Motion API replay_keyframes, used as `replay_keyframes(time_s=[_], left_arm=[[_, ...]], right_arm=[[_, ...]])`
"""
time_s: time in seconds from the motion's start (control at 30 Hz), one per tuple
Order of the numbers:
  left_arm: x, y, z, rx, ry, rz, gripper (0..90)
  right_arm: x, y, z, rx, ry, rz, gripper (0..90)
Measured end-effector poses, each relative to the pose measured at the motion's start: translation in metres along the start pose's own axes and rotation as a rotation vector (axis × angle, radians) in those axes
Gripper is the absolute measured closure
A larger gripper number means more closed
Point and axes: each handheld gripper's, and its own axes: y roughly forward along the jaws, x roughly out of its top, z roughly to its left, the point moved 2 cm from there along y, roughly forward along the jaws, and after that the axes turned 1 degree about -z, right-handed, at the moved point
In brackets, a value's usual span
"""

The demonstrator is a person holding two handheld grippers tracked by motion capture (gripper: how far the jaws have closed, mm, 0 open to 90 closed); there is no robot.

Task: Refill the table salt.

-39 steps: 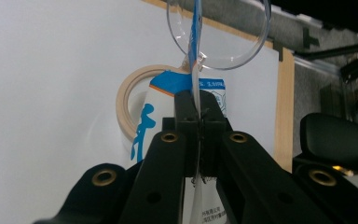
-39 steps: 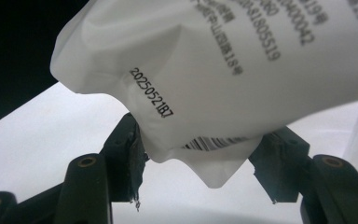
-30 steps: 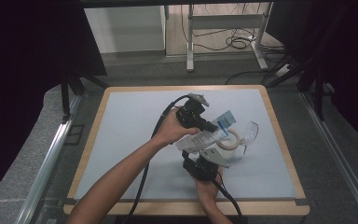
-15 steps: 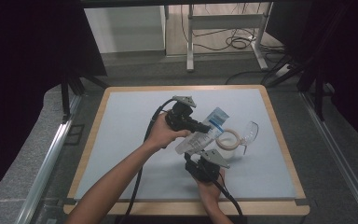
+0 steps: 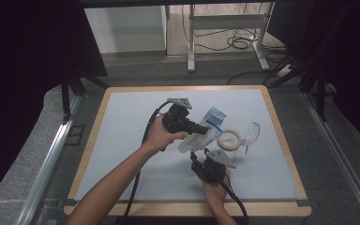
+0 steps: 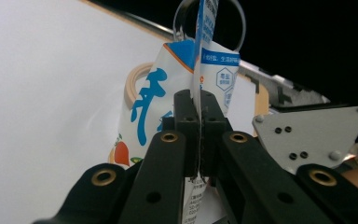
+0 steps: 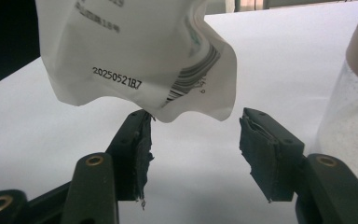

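- The left gripper (image 5: pixel 205 127) has its jaws pressed together on the top seam of a printed pouch (image 5: pixel 205 133), holding it above the tabletop (image 5: pixel 126 140) a little to the 2 o'clock side of centre in the high view.
- In the left gripper view the pouch (image 6: pixel 186 107) hangs edge-on, pinched only along a thin strip of film; that narrow hold could slip if the pouch is tugged sideways.
- The right gripper (image 7: pixel 193 154) sits just under the pouch's lower edge (image 7: pixel 158 60) with its jaws spread and has just been closing. The crumpled corner dips between the pads (image 7: pixel 140 149) but is not yet pinched.
- Risk, as I judge it: if the right jaws shut now they may catch only the curled tip, which could tear or pull free.
- A glass jar (image 5: pixel 229 140) with a tan rim lies at about 3 o'clock from the pouch, just beside it, and a clear wine glass (image 5: pixel 249 135) lies on its side beyond that. A swing of either hand could knock the jar into the glass and send one rolling.
- The right gripper's cable (image 5: pixel 234 201) trails toward 6 o'clock and could snag on the table edge.
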Motion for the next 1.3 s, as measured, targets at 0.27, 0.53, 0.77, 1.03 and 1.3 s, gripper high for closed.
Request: replay_keyframes(time_s=[0.27,0.53,0.77,1.03,1.3], left_arm=[[-0.004,-0.012,0.002,0.047,0.004,-0.047,89.5],[-0.019,-0.028,0.014,0.091,-0.027,-0.116,89.7],[-0.035,-0.044,0.025,0.128,-0.056,-0.154,89.6],[-0.056,-0.062,0.041,0.187,-0.098,-0.204,89.7],[-0.070,-0.078,0.057,0.258,-0.120,-0.230,89.6]], right_arm=[[-0.001,0.001,-0.001,0.003,-0.004,0.000,46.3],[-0.003,0.001,-0.002,0.023,-0.004,0.011,45.8],[-0.003,0.000,-0.001,0.035,-0.005,0.012,45.4],[-0.001,-0.002,-0.003,0.050,-0.004,0.010,44.5],[0.001,-0.004,-0.009,0.061,-0.004,0.011,44.2]])
